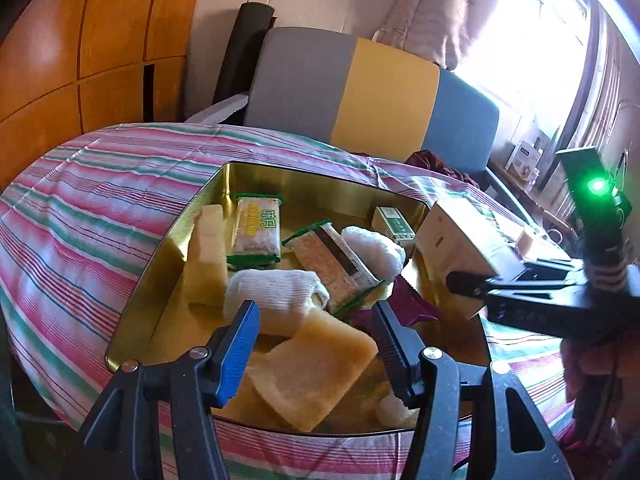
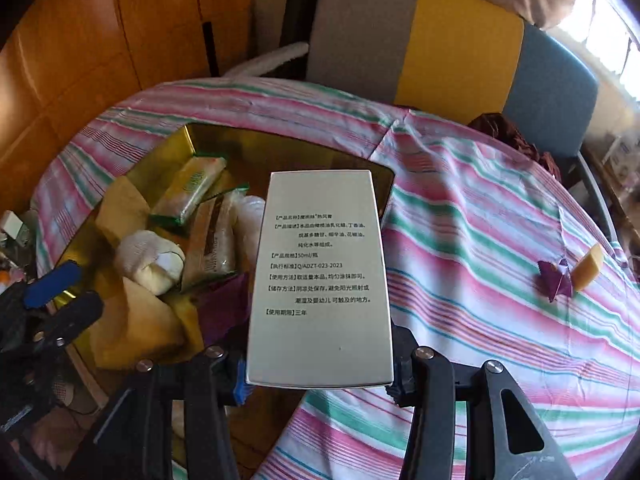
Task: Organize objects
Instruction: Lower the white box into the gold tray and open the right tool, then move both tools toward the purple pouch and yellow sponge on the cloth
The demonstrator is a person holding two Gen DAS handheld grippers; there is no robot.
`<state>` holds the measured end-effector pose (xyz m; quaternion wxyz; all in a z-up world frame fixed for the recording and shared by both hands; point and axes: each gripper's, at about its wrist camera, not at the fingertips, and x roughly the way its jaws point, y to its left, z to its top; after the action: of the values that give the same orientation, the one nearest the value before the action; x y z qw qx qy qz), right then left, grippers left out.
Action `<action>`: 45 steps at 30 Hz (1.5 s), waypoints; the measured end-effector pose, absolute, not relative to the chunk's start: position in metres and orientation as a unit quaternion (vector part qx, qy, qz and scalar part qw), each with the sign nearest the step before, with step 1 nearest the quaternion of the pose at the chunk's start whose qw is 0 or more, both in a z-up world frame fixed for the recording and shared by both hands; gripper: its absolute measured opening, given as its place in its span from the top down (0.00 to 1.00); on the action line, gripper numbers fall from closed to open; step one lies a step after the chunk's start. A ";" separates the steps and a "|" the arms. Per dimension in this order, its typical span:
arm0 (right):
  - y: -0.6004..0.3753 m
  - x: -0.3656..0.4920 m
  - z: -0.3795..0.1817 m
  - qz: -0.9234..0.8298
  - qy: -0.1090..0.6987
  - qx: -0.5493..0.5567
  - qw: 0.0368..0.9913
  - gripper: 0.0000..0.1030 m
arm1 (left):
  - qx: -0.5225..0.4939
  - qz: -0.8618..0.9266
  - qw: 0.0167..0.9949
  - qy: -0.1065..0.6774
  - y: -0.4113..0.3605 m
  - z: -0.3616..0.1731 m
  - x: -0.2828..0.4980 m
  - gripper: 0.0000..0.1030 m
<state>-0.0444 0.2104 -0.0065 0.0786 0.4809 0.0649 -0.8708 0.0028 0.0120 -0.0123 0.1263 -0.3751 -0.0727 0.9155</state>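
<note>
Right gripper (image 2: 320,384): fingers pinch a white box (image 2: 320,276) by its near end; printed face up, box held above the tin's right edge.
Left gripper (image 1: 316,344): fingers spread, nothing between them; hangs over the tin's near end, above a yellow sponge (image 1: 320,368).
Tin (image 1: 320,174): gold, open, lying on the striped cloth (image 1: 100,184).
Tin contents: two green-edged packets (image 1: 256,230), two white rolled socks (image 1: 272,292), several yellow sponges, a small green carton (image 1: 394,224), a purple wrapper (image 1: 404,304).
Outside the tin: a yellow block (image 2: 588,268) touching a purple wrapper (image 2: 554,282), on the cloth well right of the tin.
Background: a grey, yellow and blue chair (image 1: 360,88) behind the table.
</note>
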 end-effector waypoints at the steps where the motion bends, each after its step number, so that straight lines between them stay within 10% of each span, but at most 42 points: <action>1: 0.207 -0.046 -0.008 -0.871 0.067 0.482 0.071 0.51 | -0.374 0.916 0.127 -0.074 0.010 -0.012 0.003 0.43; 10: 0.176 -0.049 -0.015 -0.861 0.071 0.499 0.073 0.50 | -0.367 0.916 0.127 -0.100 -0.005 -0.010 0.004 0.43; 14: 0.177 -0.039 -0.013 -0.857 0.036 0.509 0.077 0.28 | -0.367 0.916 0.119 -0.112 -0.012 -0.010 0.003 0.43; 19: 0.186 -0.024 0.008 -0.878 0.020 0.473 0.070 0.25 | -0.364 0.916 0.115 -0.124 -0.018 -0.008 0.004 0.43; 28: 0.180 -0.040 0.004 -0.877 0.043 0.467 0.099 0.55 | -0.353 0.920 0.104 -0.133 -0.022 -0.003 0.007 0.43; 38: 0.184 -0.039 0.005 -0.884 -0.005 0.451 0.126 0.54 | -0.352 0.921 0.091 -0.140 -0.030 -0.002 0.005 0.43; 45: 0.229 -0.021 0.019 -0.900 -0.031 0.426 0.086 0.35 | -0.357 0.919 0.108 -0.131 -0.019 -0.005 0.008 0.43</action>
<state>-0.0213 0.2292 0.0191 0.0862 0.4260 -0.0310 -0.9001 0.0082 -0.0191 -0.0045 0.1078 -0.3567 -0.1312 0.9186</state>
